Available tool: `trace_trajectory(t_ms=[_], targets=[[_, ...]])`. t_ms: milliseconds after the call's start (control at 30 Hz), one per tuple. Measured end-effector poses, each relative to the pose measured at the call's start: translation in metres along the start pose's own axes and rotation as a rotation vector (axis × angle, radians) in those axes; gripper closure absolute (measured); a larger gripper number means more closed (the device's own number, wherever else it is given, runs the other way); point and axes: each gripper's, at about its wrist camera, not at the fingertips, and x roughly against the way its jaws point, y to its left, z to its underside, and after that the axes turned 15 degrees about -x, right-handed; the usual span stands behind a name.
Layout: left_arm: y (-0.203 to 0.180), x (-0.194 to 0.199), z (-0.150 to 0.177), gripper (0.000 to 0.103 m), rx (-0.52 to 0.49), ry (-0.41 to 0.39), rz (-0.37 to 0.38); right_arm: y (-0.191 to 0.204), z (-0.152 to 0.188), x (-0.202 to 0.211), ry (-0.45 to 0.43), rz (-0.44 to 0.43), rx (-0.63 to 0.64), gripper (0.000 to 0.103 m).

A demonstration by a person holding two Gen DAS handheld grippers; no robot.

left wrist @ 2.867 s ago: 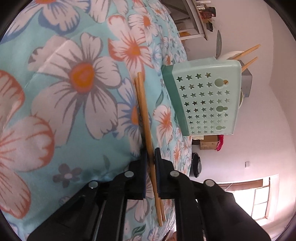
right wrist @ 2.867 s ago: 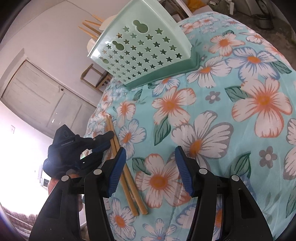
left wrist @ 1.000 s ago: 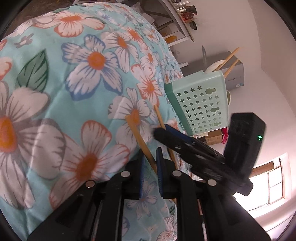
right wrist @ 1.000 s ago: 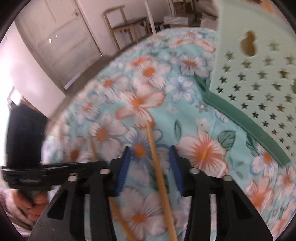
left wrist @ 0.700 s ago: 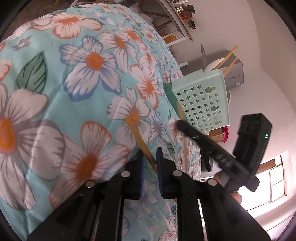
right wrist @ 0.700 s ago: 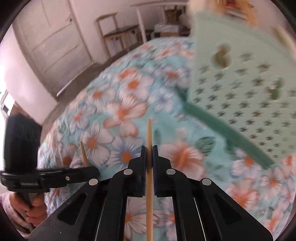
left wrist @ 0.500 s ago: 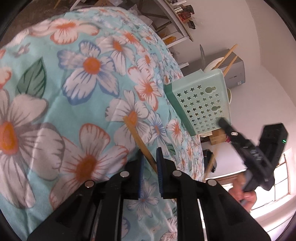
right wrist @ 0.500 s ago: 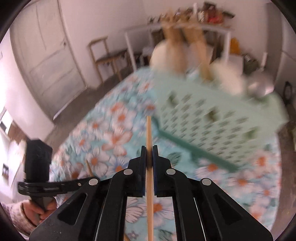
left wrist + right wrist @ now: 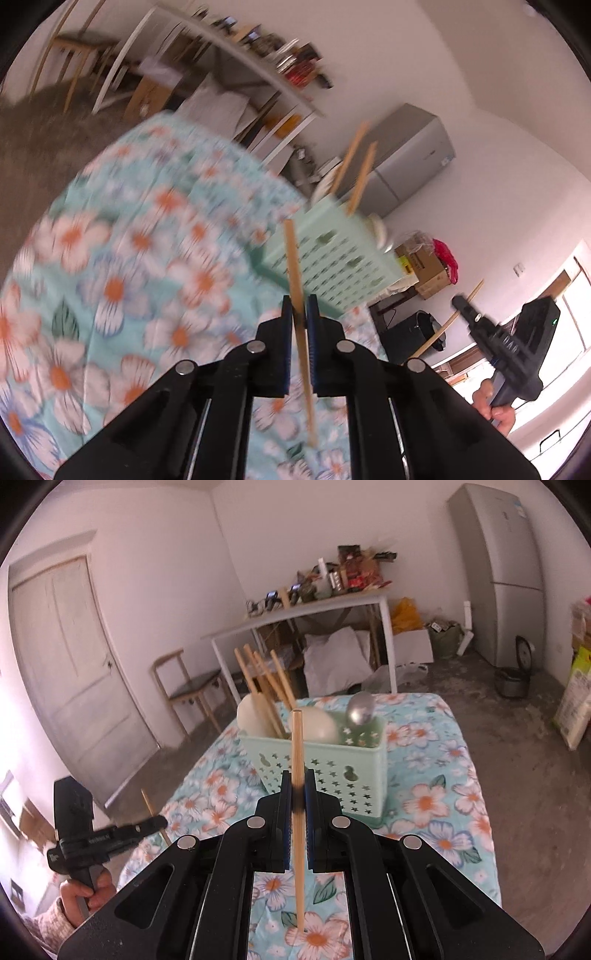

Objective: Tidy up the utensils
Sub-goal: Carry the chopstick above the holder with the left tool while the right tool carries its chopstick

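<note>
Each hand-held gripper is clamped on one wooden chopstick: the left hand-held gripper (image 9: 299,314) pinches its chopstick (image 9: 295,266) near mid-length, the right hand-held gripper (image 9: 297,794) likewise holds its own (image 9: 297,746), both raised above the floral tabletop (image 9: 424,801). Light, stiff and smooth, they could swivel; gripping near the middle seems wise. Only the right view shows inside the mint caddy (image 9: 332,764): chopsticks and spoons.
</note>
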Motion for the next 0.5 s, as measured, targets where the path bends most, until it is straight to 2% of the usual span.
trace_trajectory(t_ms=[133,267,500], targets=[[-0.027,0.010,-0.033,0.097,-0.082,-0.066,0.024,-0.010,-0.001,0.012,-0.019,-0.016,-0.022,0.098],[-0.060,0.018,-0.071,0.097,-0.160,-0.167,0.072,-0.018,-0.002,0.017,-0.025,-0.041,-0.041,0.098],[-0.114,0.004,-0.130,0.097,-0.295,-0.297,0.112,-0.023,-0.004,0.026,-0.054,-0.094,-0.062,0.098]])
